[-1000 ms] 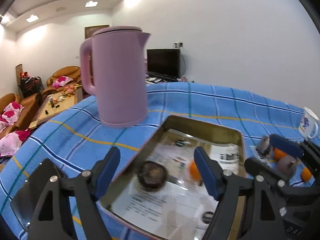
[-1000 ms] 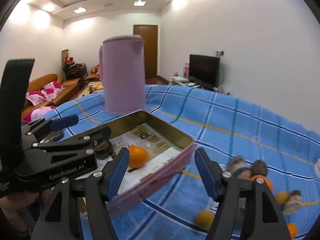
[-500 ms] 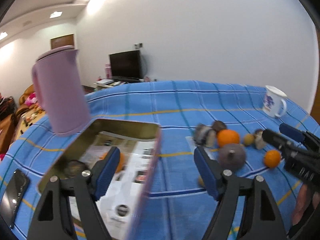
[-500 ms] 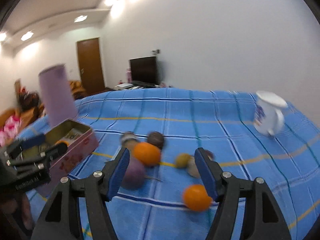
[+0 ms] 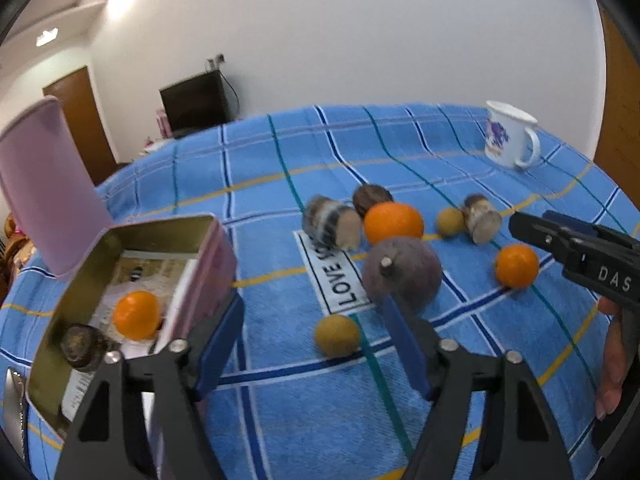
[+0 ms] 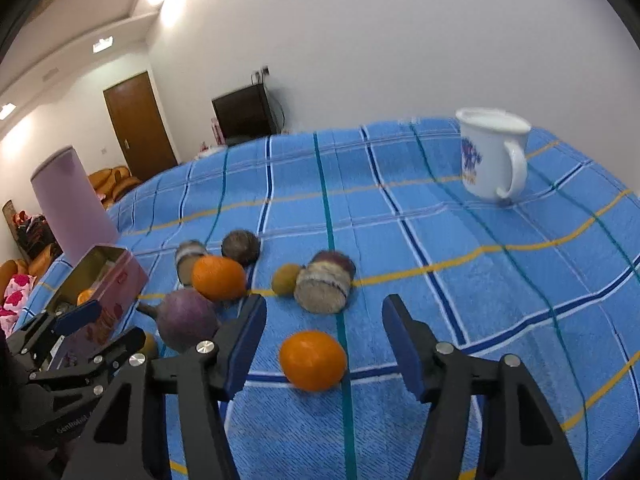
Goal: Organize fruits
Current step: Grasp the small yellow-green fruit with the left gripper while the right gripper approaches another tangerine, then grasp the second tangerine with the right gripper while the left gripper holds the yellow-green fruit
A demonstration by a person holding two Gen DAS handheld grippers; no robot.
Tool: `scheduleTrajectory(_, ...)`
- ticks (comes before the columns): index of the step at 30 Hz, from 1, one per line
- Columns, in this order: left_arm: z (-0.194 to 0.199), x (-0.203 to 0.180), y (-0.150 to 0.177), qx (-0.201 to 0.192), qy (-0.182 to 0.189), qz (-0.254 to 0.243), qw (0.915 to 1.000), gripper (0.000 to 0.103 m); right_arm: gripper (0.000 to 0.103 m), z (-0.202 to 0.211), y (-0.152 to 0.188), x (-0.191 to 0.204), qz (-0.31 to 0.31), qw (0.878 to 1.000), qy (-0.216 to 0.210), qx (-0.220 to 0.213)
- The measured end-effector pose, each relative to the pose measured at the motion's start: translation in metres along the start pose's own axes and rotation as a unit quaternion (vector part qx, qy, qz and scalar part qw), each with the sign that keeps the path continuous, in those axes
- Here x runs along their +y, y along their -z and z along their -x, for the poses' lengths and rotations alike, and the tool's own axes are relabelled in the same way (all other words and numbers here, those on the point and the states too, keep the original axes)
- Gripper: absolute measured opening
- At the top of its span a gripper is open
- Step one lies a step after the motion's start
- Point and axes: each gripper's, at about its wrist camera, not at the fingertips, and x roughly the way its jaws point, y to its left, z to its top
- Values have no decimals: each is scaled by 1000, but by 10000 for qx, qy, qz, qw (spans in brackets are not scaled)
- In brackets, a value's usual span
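The left tongs (image 5: 316, 334) are closing, but the pads still stand apart and press on nothing; a small yellow-brown fruit (image 5: 337, 335) lies between them on the blue checked cloth (image 5: 280, 160) over the surface. At 12 o'clock from this fruit sits a big purple fruit (image 5: 402, 274), and behind it a large orange (image 5: 393, 222). The pink tin (image 5: 208, 256) stands at 9 o'clock, with an orange (image 5: 136, 314) and a dark fruit (image 5: 82, 346) inside. The right tongs (image 6: 324, 342) are closing too and grip nothing; a small orange (image 6: 313, 360) lies on the cloth between the blue pads without touching them. A white mug (image 6: 490, 156) stands at 1 o'clock, well apart. The pink kettle (image 6: 74, 204) is at 10 o'clock.
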Motion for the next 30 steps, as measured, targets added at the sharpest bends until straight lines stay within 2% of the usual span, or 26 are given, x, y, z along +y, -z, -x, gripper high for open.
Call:
scheduleTrajectory(4, -14, -1, -1, 331, 229, 17, 9992, 51, 59, -16, 2, -8, -163, 9989, -108, 424)
scheduleTrajectory(5, -16, 0, 0, 385, 268, 39, 9989, 44, 54, -19, 3, -9, -184, 9984, -125, 516)
scheduleTrajectory(8, -20, 1, 1, 513, 317, 96, 9981, 41, 53, -23, 4, -6, -125, 9978, -209, 619)
scheduleTrajectory(12, -22, -3, 2, 559, 397, 30, 9976, 31, 53, -25, 6, 1, 27, 9973, -207, 697)
scheduleTrajectory(16, -29, -3, 3, 756, 529, 41, 9957, 29, 50, -32, 8, 2, 21, 9948, -423, 929)
scheduleTrajectory(17, -29, -1, 3, 755, 565, 77, 9955, 29, 42, -31, 8, 1, -2, 9950, -427, 908)
scheduleTrajectory(18, -29, -1, 3, 753, 591, 102, 9954, 29, 39, -31, 9, 1, -11, 9948, -429, 928)
scheduleTrajectory(23, -25, -3, 3, 664, 613, 59, 9959, 28, 39, -30, 9, 1, -39, 9946, -529, 889)
scheduleTrajectory(30, -11, 8, 2, 306, 696, 308, 9966, 28, 39, -15, 7, 8, 128, 9972, -522, 521)
